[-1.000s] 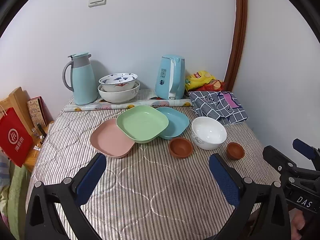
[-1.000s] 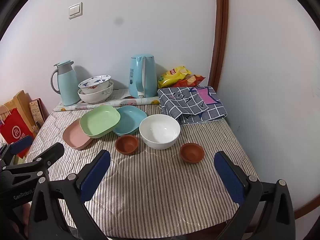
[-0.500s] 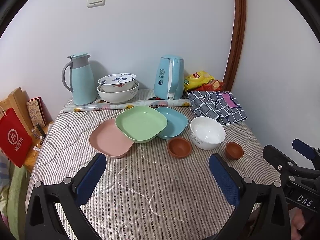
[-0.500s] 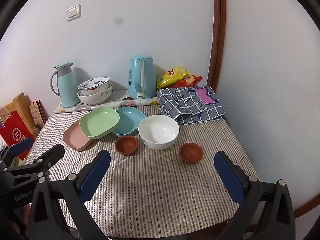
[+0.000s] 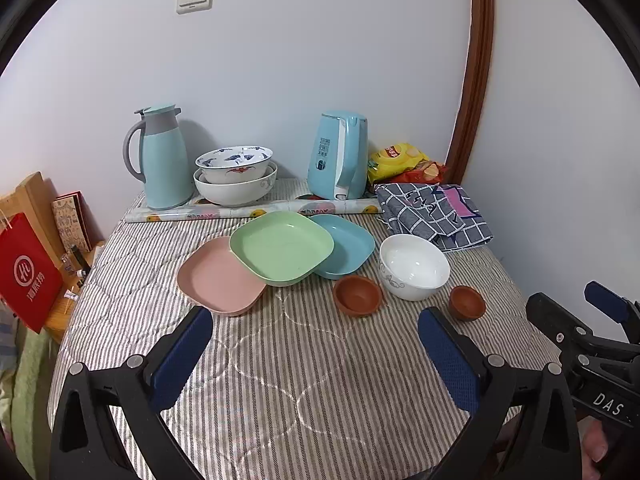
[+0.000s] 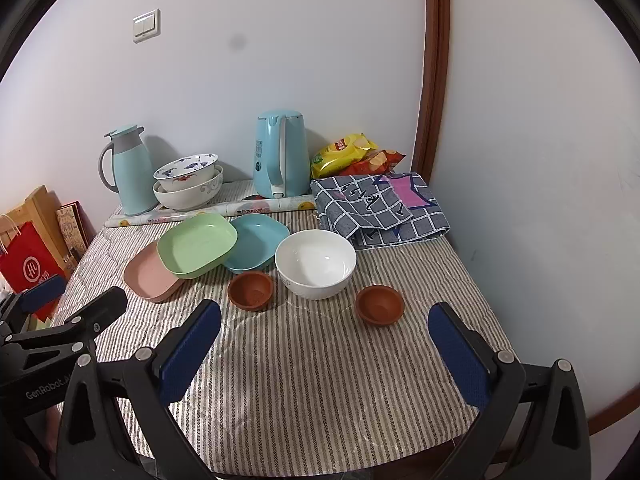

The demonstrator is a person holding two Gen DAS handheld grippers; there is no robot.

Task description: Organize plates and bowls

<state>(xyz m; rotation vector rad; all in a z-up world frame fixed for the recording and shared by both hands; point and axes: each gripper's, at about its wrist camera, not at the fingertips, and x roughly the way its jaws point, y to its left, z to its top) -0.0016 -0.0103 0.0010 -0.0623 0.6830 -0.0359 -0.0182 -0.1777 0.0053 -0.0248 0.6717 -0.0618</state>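
Note:
A green plate (image 5: 281, 251) rests tilted on a pink plate (image 5: 218, 278) and a blue plate (image 5: 345, 251) mid-table. To their right stand a white bowl (image 5: 413, 266) and two small brown bowls (image 5: 357, 295) (image 5: 466, 303). In the right wrist view the same show: green plate (image 6: 196, 245), pink plate (image 6: 147, 277), blue plate (image 6: 258, 242), white bowl (image 6: 316, 262), brown bowls (image 6: 251, 290) (image 6: 379, 304). My left gripper (image 5: 316, 340) and right gripper (image 6: 326, 334) are both open and empty, held above the near table, short of the dishes.
At the back stand a blue thermos (image 5: 162, 158), two stacked patterned bowls (image 5: 235, 178), a blue kettle (image 5: 340, 156), a rolled sheet (image 5: 248, 212), snack bags (image 5: 400, 162) and a folded checked cloth (image 5: 434, 214). A red bag (image 5: 26, 272) stands off the left table edge. Walls at the back and right.
Both views have shifted slightly; the dishes appear a little higher and farther in the frames. Nothing on the table has moved. Both grippers stay open.

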